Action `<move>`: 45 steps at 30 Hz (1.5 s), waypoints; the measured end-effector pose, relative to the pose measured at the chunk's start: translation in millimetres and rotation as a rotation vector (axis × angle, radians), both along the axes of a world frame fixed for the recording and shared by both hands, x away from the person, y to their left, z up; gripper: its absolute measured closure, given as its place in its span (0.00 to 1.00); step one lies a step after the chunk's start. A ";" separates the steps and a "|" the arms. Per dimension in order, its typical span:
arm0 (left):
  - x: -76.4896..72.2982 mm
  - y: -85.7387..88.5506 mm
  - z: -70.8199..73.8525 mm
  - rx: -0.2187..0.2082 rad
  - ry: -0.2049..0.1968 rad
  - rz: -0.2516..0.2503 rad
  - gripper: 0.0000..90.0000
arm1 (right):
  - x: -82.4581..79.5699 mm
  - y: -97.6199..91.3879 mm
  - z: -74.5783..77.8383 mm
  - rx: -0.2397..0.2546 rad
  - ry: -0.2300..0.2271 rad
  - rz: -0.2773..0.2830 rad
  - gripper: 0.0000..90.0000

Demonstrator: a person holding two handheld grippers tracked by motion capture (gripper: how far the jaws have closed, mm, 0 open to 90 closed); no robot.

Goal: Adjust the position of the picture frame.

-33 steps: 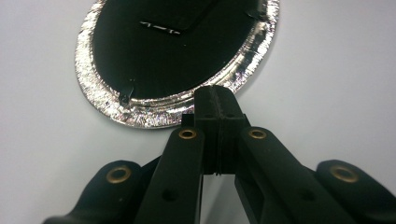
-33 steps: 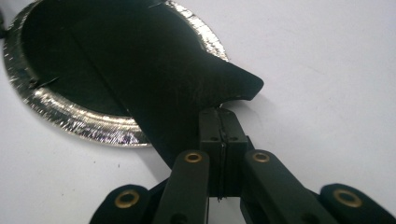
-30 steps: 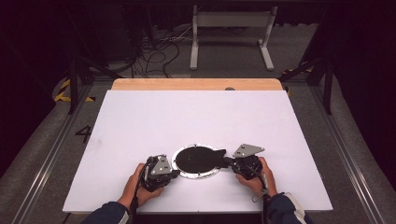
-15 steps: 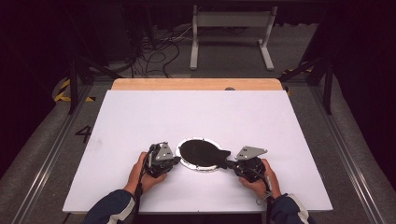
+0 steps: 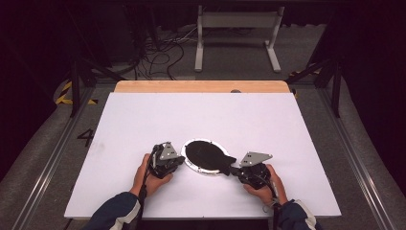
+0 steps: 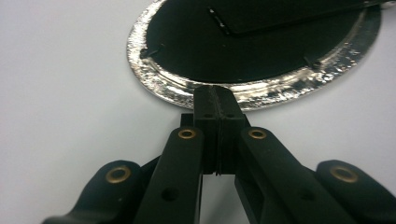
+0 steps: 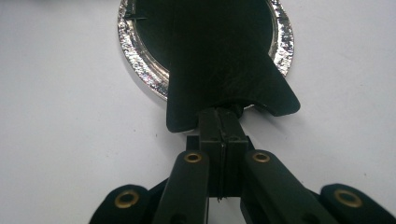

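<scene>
A round foil-rimmed plate (image 5: 190, 165) with a black inside lies on the white table near its front edge. A flat black sheet (image 5: 213, 155) with a flared tail lies across it; the tail juts over the rim to the right. My left gripper (image 5: 181, 160) is shut, and its tips touch the plate's left rim (image 6: 177, 91). On the other side my right gripper (image 5: 234, 169) is shut, with its tips in the notch of the black sheet's tail (image 7: 233, 79), which looks pinched there. A person's hand holds each gripper.
The white table top (image 5: 206, 115) stretches wide beyond the plate, with a wooden strip (image 5: 201, 86) along its far edge. Metal rails run down both sides. Cables and a grey stand (image 5: 237, 33) lie on the floor behind.
The left gripper and the plate have shifted a little away from the person. The black sheet's tail has swung slightly toward the front. The right gripper has stayed put.
</scene>
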State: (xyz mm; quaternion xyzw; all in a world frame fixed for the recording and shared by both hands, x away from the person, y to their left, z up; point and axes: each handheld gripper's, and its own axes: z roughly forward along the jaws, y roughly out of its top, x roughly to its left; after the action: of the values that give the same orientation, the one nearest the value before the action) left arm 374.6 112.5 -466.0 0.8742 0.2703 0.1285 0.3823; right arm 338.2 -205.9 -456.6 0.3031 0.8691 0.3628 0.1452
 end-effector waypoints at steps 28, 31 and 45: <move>-16.7 -23.0 -0.2 0.009 0.002 -0.121 0.99 | 28.5 -19.7 4.5 0.005 -0.083 -0.157 1.00; -15.0 -23.3 -0.3 0.008 0.003 -0.130 0.99 | 28.6 -16.5 3.7 0.002 -0.080 -0.145 1.00; -4.2 -26.0 0.0 0.021 -0.018 -0.105 0.99 | 27.8 -16.7 -0.7 -0.002 -0.058 -0.151 1.00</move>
State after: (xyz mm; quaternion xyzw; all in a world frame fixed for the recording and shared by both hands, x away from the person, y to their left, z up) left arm 370.3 86.5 -466.0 0.8901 0.2191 0.1190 0.3816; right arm 366.0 -222.6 -457.3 0.3571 0.8395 0.3587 0.1976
